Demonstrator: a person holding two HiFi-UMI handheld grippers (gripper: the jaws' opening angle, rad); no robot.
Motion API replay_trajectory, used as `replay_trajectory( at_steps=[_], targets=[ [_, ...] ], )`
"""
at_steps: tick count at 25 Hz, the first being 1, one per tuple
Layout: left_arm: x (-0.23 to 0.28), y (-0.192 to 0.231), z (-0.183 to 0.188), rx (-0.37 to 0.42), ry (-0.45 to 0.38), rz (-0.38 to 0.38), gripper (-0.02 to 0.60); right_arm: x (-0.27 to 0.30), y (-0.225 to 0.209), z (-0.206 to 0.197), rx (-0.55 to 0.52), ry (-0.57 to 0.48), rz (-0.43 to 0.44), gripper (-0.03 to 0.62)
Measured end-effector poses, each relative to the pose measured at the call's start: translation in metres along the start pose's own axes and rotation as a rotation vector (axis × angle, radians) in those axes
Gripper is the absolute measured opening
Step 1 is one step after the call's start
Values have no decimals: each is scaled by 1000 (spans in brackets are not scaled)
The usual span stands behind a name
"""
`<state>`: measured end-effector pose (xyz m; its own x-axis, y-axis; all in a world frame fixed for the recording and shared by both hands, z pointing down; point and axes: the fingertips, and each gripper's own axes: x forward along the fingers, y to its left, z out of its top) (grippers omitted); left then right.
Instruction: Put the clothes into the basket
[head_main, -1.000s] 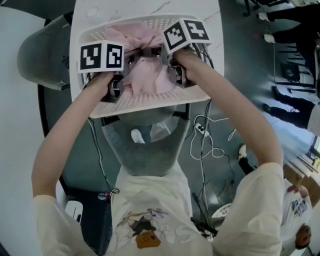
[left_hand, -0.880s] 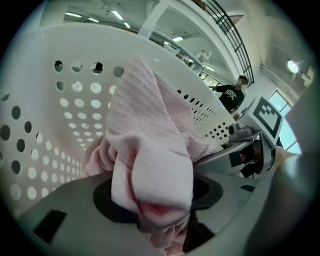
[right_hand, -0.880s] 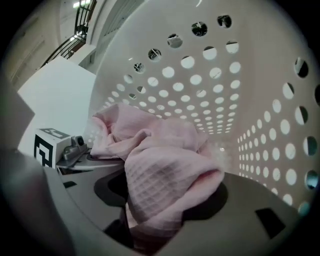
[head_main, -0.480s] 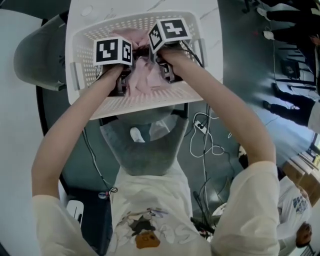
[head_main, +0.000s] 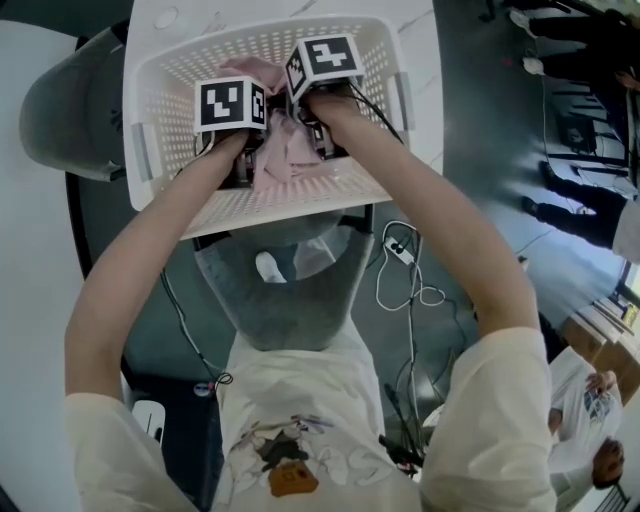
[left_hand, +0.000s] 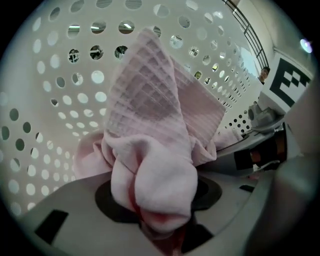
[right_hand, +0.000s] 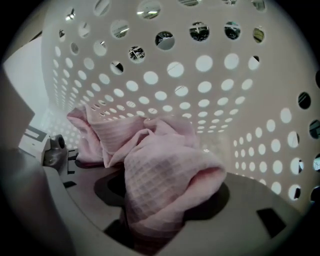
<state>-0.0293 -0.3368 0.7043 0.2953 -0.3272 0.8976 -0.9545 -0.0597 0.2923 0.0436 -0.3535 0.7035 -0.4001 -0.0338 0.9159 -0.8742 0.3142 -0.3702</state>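
A pink waffle-weave cloth (head_main: 285, 150) hangs bunched inside the white perforated basket (head_main: 140, 130), held from both sides. My left gripper (head_main: 245, 165) is shut on one end of it. Its jaws have just been closing, with a thick wad of the cloth (left_hand: 155, 185) between them. My right gripper (head_main: 322, 140) is shut on the other end, where the cloth (right_hand: 165, 185) spills over the jaws. Both grippers point steeply down into the basket, whose holed wall (left_hand: 50, 100) (right_hand: 200, 100) fills both gripper views. The fabric hides the fingertips.
The basket stands on a white table (head_main: 420, 60). A grey chair (head_main: 285, 300) sits under the near edge and another (head_main: 60, 110) at the left. White cables (head_main: 405, 290) lie on the dark floor. People stand at the right (head_main: 580, 210).
Both grippers have sunk deeper into the basket with the pink cloth and drawn closer together. The cloth now sits lower, below the rim.
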Motion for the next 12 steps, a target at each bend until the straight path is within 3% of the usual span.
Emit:
replay_trajectory(
  at_steps=[6, 12],
  targets=[
    [-1, 2, 4, 0, -11, 10, 238, 0, 1, 5, 1, -1, 0, 276],
    [-8, -2, 4, 35, 3, -69, 249, -9, 3, 0, 15, -2, 25, 306]
  ],
)
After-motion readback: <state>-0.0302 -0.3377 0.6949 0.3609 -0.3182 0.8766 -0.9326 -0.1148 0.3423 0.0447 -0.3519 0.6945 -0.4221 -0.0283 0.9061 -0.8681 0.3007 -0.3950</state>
